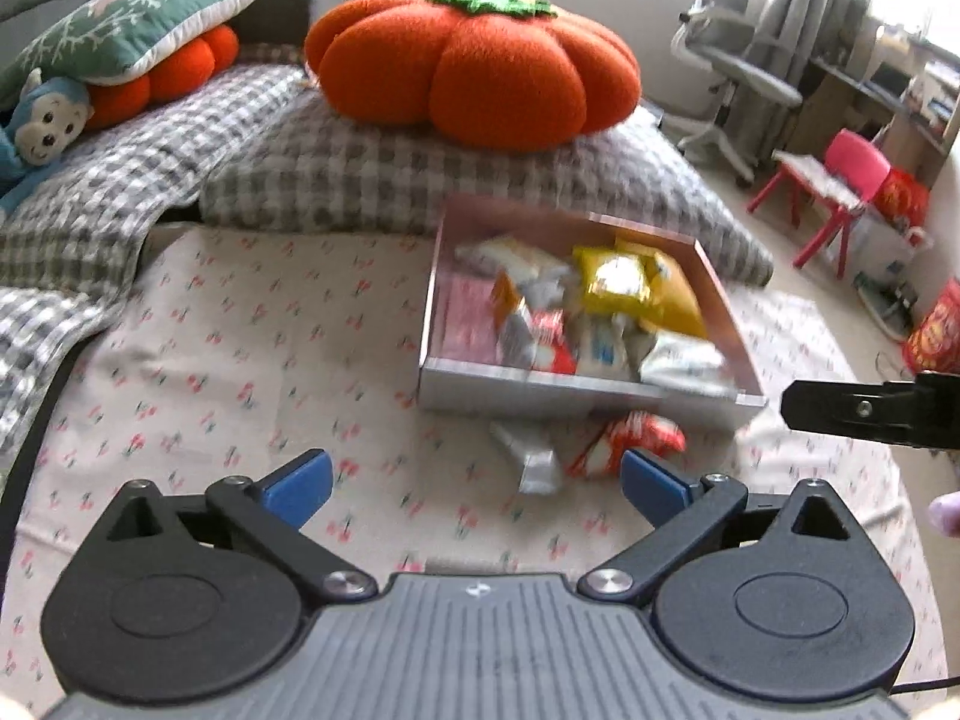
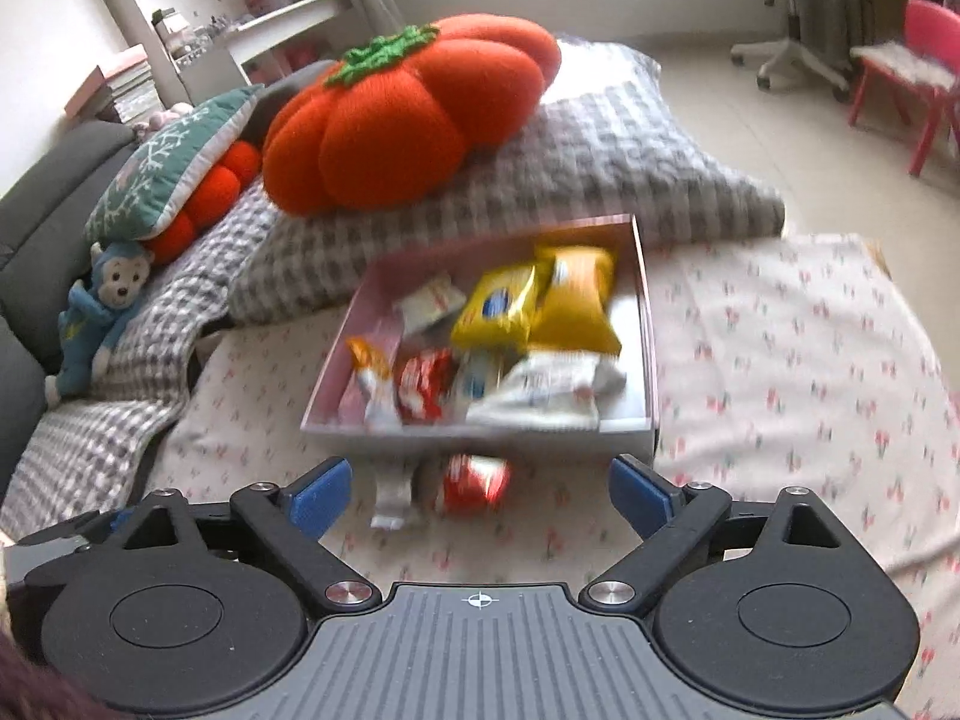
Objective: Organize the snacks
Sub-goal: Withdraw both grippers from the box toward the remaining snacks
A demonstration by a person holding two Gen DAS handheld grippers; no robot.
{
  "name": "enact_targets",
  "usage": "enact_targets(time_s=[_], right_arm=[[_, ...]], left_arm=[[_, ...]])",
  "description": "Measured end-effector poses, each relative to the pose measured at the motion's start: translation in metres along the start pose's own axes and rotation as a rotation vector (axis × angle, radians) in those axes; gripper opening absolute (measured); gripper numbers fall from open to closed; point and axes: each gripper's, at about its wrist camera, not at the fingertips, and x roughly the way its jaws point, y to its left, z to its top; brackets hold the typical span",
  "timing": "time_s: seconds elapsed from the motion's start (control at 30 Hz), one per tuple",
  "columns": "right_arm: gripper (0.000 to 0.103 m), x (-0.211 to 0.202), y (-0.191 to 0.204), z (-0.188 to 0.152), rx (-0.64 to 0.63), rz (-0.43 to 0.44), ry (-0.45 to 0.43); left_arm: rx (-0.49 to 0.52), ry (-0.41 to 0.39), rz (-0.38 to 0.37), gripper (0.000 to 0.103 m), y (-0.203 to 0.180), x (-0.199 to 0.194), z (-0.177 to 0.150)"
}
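1. Left gripper (image 1: 477, 489): jaws spread wide, blue fingertips (image 1: 298, 486) well apart, nothing between them; held above the floral sheet (image 1: 240, 372).
2. Right gripper (image 2: 480, 495): likewise spread wide, blue pads (image 2: 318, 501) apart, nothing grasped. Black tip of it also seen at 3 o'clock in the left wrist view.
3. Pink box (image 1: 447, 300): open-topped, resting on the floral sheet, at 12 to 1 o'clock ahead of the left gripper and at 12 o'clock ahead of the right gripper.
4. Box contents: yellow packets (image 2: 501, 306) toward the far side, white packets (image 2: 552, 387) and a red packet (image 2: 420, 384) toward the near wall, an orange-and-white packet (image 2: 369, 363) at the near left corner. Piled loosely, overlapping.
5. Outside the box, on the sheet just beside its near wall: red snack (image 2: 474, 480) and silver packet (image 2: 393, 495), lying close together. Same pair seen in the left wrist view: red at (image 1: 630, 441), silver at (image 1: 531, 459). Located at 12 o'clock, just beyond the fingertips of both grippers. Blurred; print illegible.
6. Surroundings: orange pumpkin cushion (image 1: 474, 60) on a grey checked pillow (image 1: 372, 180) at 12 o'clock behind the box; green patterned cushion (image 1: 132, 24) and blue plush monkey (image 1: 36, 132) at 10 o'clock; pink child's chair (image 1: 840, 192) at 2 o'clock on the floor.
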Motion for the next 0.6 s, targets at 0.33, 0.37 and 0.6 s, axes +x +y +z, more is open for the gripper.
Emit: enact_targets(time_s=[0.33, 0.37, 0.6], right_arm=[[0.097, -0.005, -0.005, -0.056, -0.026, 0.004, -0.002], [0.097, -0.002, -0.005, -0.062, -0.034, 0.0, 0.002], [0.097, 0.005, 0.008, -0.097, -0.18, -0.029, 0.065]], left_arm=[[-0.003, -0.008, -0.02, 0.103, 0.013, -0.009, -0.047], [-0.008, 0.006, -0.022, 0.103, 0.014, -0.006, -0.052], [0.03, 0.034, -0.006, 0.103, 0.019, 0.006, -0.077]])
